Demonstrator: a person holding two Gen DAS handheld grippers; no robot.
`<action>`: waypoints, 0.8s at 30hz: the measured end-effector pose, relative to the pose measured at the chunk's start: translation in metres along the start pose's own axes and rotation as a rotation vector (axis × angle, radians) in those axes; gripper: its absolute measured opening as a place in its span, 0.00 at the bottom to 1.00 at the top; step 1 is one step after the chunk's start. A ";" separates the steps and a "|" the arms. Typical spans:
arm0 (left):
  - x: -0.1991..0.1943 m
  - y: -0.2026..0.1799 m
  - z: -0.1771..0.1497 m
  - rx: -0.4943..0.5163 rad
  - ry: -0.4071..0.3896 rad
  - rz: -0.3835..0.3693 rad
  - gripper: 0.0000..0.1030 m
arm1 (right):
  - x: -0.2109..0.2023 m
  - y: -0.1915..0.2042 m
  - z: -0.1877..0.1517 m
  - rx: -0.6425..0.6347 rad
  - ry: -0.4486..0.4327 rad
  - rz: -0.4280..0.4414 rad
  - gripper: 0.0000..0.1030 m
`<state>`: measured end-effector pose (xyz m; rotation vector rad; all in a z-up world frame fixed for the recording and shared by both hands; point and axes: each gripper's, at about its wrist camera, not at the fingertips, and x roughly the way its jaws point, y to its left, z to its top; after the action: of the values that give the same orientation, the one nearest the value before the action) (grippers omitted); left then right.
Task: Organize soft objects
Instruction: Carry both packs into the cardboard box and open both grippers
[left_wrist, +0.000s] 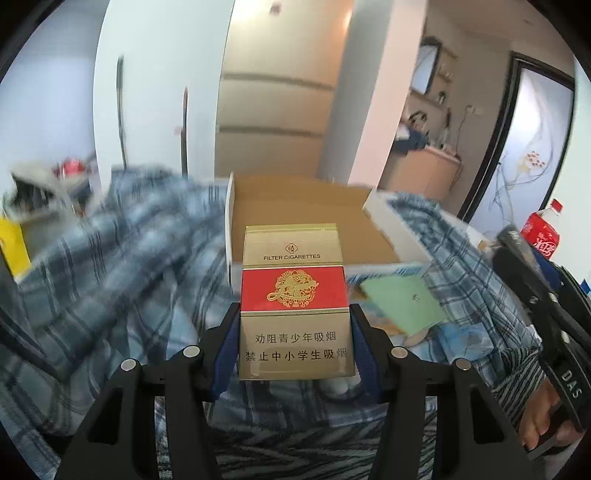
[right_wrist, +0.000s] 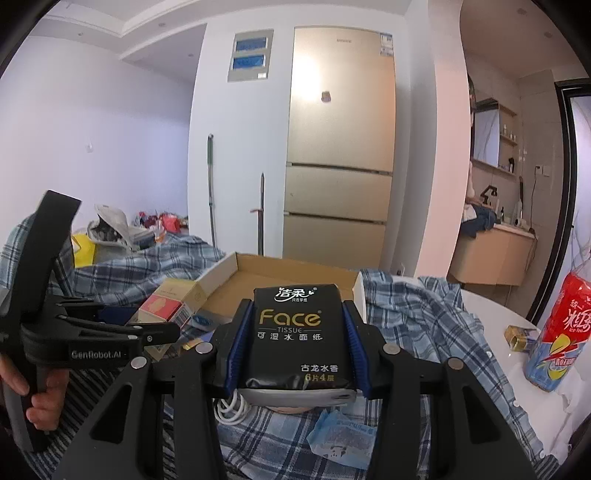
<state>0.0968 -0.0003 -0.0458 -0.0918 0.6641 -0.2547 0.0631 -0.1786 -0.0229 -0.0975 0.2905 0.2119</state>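
A gold and red cigarette pack (left_wrist: 293, 295) stands upright between the blue pads of my left gripper (left_wrist: 295, 314), which is shut on its sides. It hangs just in front of an open cardboard box (left_wrist: 314, 225). In the right wrist view the same pack (right_wrist: 170, 302) shows at the left, beside the box (right_wrist: 280, 273). My right gripper (right_wrist: 295, 308) is shut on a black tissue pack (right_wrist: 295, 332), held just before the box's near edge. A blue plaid shirt (right_wrist: 417, 325) lies crumpled around the box.
A red iced-tea bottle (right_wrist: 561, 332) stands at the right on the white table, with a small gold wrapper (right_wrist: 517, 338) beside it. A white cable (right_wrist: 231, 406) and a blue packet (right_wrist: 340, 439) lie below the right gripper. A green card (left_wrist: 402, 302) lies right of the box.
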 end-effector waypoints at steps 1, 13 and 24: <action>-0.006 -0.003 0.000 0.010 -0.035 0.007 0.56 | -0.002 0.000 0.000 0.001 -0.012 -0.004 0.44; -0.066 -0.032 0.001 0.118 -0.344 0.093 0.56 | -0.014 -0.007 0.012 0.035 -0.079 -0.021 0.45; -0.101 -0.063 0.037 0.169 -0.399 0.078 0.56 | -0.051 -0.020 0.065 0.065 -0.182 -0.071 0.45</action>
<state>0.0302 -0.0343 0.0544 0.0457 0.2469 -0.2085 0.0375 -0.2001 0.0551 -0.0236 0.1122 0.1396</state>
